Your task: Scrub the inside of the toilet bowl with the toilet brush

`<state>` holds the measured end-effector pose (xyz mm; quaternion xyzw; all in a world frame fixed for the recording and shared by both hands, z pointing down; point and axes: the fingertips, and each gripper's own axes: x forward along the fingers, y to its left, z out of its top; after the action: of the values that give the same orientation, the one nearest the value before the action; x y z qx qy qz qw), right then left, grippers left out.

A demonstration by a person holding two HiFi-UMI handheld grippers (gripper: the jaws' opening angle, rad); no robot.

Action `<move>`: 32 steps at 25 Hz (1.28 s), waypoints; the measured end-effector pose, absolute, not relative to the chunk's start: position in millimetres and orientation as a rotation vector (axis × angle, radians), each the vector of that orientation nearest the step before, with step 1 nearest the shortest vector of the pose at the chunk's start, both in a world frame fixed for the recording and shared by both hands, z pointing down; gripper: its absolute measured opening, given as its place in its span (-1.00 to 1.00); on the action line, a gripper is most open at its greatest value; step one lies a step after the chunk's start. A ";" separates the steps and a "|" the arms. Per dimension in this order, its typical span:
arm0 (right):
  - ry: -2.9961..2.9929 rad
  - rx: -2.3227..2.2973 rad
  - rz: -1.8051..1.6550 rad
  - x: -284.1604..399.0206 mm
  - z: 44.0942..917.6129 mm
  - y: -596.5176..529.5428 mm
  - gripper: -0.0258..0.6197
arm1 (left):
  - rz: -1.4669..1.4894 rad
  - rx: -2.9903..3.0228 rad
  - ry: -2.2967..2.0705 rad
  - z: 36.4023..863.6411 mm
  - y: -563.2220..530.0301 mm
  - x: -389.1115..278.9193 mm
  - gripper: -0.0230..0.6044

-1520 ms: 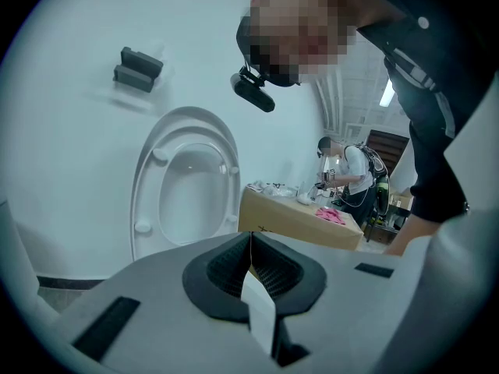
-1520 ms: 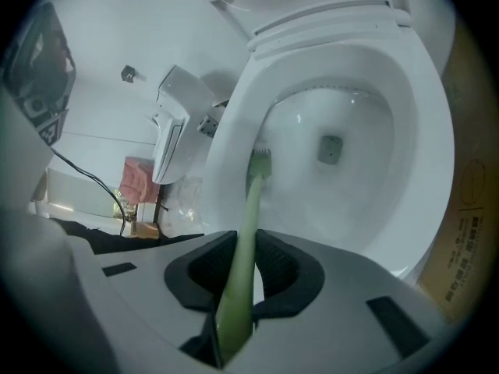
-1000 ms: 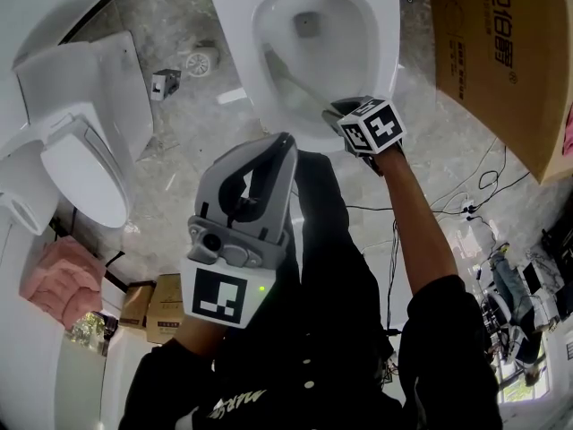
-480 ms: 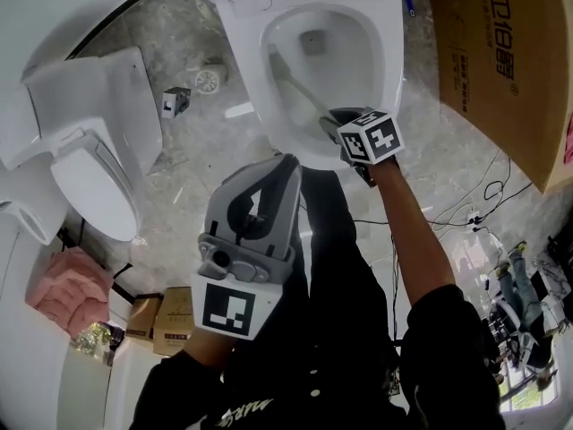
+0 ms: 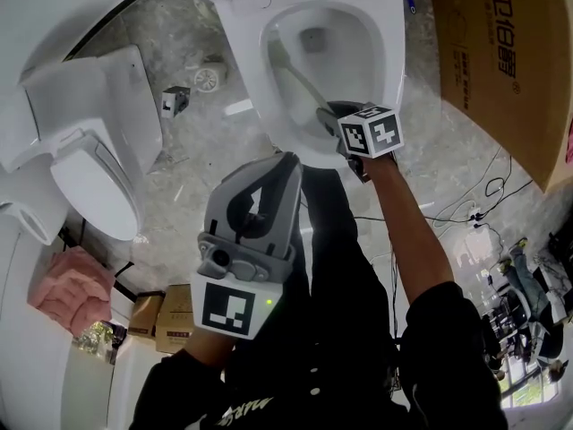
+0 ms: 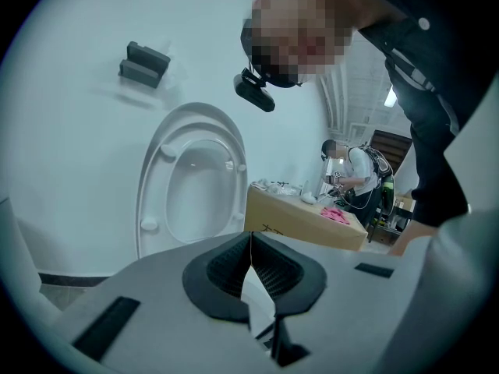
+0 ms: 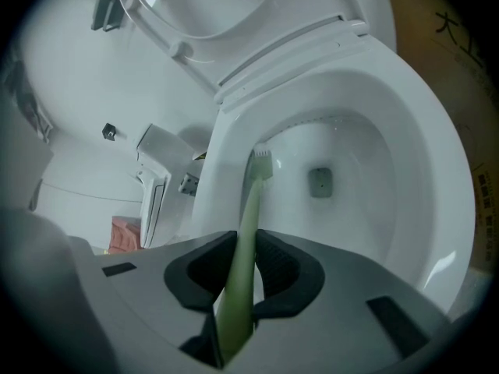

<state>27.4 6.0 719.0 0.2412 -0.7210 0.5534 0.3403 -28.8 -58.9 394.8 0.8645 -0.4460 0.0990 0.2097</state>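
The white toilet bowl (image 5: 380, 56) is at the top of the head view with its lid (image 7: 203, 6) raised. My right gripper (image 5: 336, 116) hovers over the near rim, shut on the pale green toilet brush (image 7: 248, 232). The brush handle (image 5: 300, 83) slants down into the bowl. Its bristle head (image 7: 261, 162) rests against the left inner wall, left of the drain opening (image 7: 320, 181). My left gripper (image 5: 285, 155) is shut and empty, held close to the body, well short of the bowl. In its own view the left gripper (image 6: 251, 267) has its pads pressed together.
A second white toilet (image 5: 89, 177) stands at the left. A large cardboard box (image 5: 501, 52) stands right of the bowl, with cables (image 5: 483, 186) on the floor beyond. A small castor (image 5: 208, 79) and a small box (image 5: 175, 101) lie on the marble floor. Pink cloth (image 5: 63, 285) is at lower left.
The right gripper and brush have shifted slightly farther over the rim, and the brush head has slid along the left inner wall. The left gripper stays shut by the body.
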 end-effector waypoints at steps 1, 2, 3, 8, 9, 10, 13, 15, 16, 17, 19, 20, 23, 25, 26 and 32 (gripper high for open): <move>-1.878 0.640 1.452 27.9 719.6 4.5 -0.64 | 0.278 2.405 -1.239 395.4 -59.7 -29.0 -0.84; -1.880 0.655 1.471 28.4 719.9 2.9 -0.64 | 0.282 2.404 -1.239 396.3 -60.3 -29.4 -0.84; -1.883 0.671 1.495 28.8 719.8 1.2 -0.64 | 0.286 2.402 -1.238 397.3 -60.7 -29.8 -0.84; -1.896 0.735 1.583 33.4 715.7 -9.6 -0.64 | 0.286 2.398 -1.238 397.4 -62.5 -27.5 -0.84; -1.897 0.743 1.590 34.6 715.3 -12.1 -0.64 | 0.284 2.400 -1.236 397.2 -63.2 -26.5 -0.84; -1.897 0.751 1.594 35.9 715.0 -14.5 -0.64 | 0.283 2.401 -1.234 397.0 -63.7 -25.5 -0.84; -1.896 0.791 1.603 42.0 713.9 -22.6 -0.64 | 0.284 2.405 -1.227 396.3 -64.2 -22.3 -0.84; -1.895 0.832 1.601 48.2 713.3 -30.2 -0.64 | 0.285 2.408 -1.223 395.9 -63.6 -20.8 -0.84; -1.894 0.847 1.595 51.2 713.3 -33.5 -0.64 | 0.286 2.409 -1.222 395.8 -63.1 -20.5 -0.84; -1.893 0.857 1.588 54.1 713.5 -35.9 -0.64 | 0.287 2.410 -1.222 395.6 -62.7 -20.5 -0.84; -1.890 0.877 1.579 60.7 713.9 -39.6 -0.65 | 0.289 2.411 -1.223 395.4 -61.9 -20.8 -0.84; -1.886 0.892 1.577 65.0 714.0 -41.4 -0.65 | 0.290 2.411 -1.223 395.5 -61.4 -21.0 -0.84; -1.874 0.947 1.562 80.1 715.3 -46.7 -0.65 | 0.294 2.411 -1.223 396.7 -59.8 -21.4 -0.84; -1.868 0.973 1.545 88.0 715.9 -49.0 -0.65 | 0.294 2.408 -1.222 397.8 -58.4 -21.2 -0.84; -1.865 0.981 1.534 90.9 715.9 -49.3 -0.65 | 0.295 2.408 -1.220 398.1 -57.5 -20.7 -0.84; -1.834 1.023 1.439 100.1 716.9 -49.4 -0.65 | 0.291 2.411 -1.215 396.4 -55.7 -17.9 -0.84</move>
<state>100.1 -49.4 716.9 0.3841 -0.6888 0.5404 0.2933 -17.9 -55.7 396.4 0.8678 -0.4373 0.1048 0.2113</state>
